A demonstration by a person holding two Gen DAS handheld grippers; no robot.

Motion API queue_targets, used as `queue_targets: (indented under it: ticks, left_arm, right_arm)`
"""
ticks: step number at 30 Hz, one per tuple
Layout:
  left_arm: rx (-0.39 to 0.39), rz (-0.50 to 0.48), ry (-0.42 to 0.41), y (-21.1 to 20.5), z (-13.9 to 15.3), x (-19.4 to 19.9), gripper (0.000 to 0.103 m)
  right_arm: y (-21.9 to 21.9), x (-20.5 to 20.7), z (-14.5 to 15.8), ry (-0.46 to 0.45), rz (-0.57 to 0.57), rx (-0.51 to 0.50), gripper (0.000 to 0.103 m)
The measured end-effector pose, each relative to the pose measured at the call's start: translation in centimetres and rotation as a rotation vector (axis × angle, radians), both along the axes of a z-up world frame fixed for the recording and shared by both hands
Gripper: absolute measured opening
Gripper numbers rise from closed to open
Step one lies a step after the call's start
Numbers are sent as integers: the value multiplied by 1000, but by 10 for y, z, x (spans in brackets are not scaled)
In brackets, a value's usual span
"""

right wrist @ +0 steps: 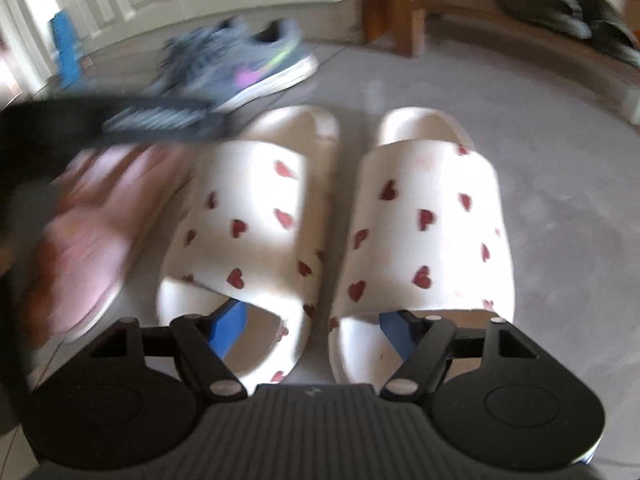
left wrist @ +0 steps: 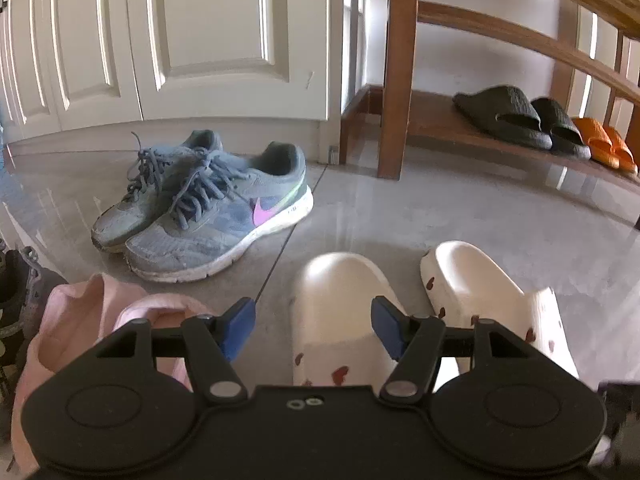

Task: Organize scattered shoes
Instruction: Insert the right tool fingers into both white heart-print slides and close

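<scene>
Two white foam slides with red hearts [right wrist: 340, 216] lie side by side on the near floor; right hand-held gripper [right wrist: 314, 332] open above their heels, left hand-held gripper [left wrist: 312, 326] open.

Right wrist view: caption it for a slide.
Open right claw over the heels of two heart-print slides, sneakers beyond.

I see the grey tiled floor [left wrist: 460, 216] carrying the white heart slides [right wrist: 332, 220] just under my right gripper [right wrist: 314, 330], grey sneakers [left wrist: 208, 208] ahead-left, pink slippers [left wrist: 92, 320] left. The low shelf [left wrist: 448, 124] ahead-right holds dark slides [left wrist: 516, 116] and orange slides [left wrist: 604, 144].
</scene>
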State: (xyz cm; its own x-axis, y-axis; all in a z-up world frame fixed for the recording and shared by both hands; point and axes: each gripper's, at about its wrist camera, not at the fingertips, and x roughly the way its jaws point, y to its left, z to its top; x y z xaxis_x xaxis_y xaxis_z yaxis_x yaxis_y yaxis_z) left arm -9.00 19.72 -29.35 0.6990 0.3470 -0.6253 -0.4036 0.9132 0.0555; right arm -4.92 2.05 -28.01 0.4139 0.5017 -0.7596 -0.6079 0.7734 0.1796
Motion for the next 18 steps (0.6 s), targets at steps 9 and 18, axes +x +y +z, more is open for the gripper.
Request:
queue_targets:
  ticks: [9,18]
  left_arm:
    - [-14,17,-11,1,-4,15,64]
    - [-21,65,-17,12,-5,21,64]
  right_arm:
    - [-24,2,-13,-201,122,73,76]
    - [-8,15,-31,-228,196,153,56]
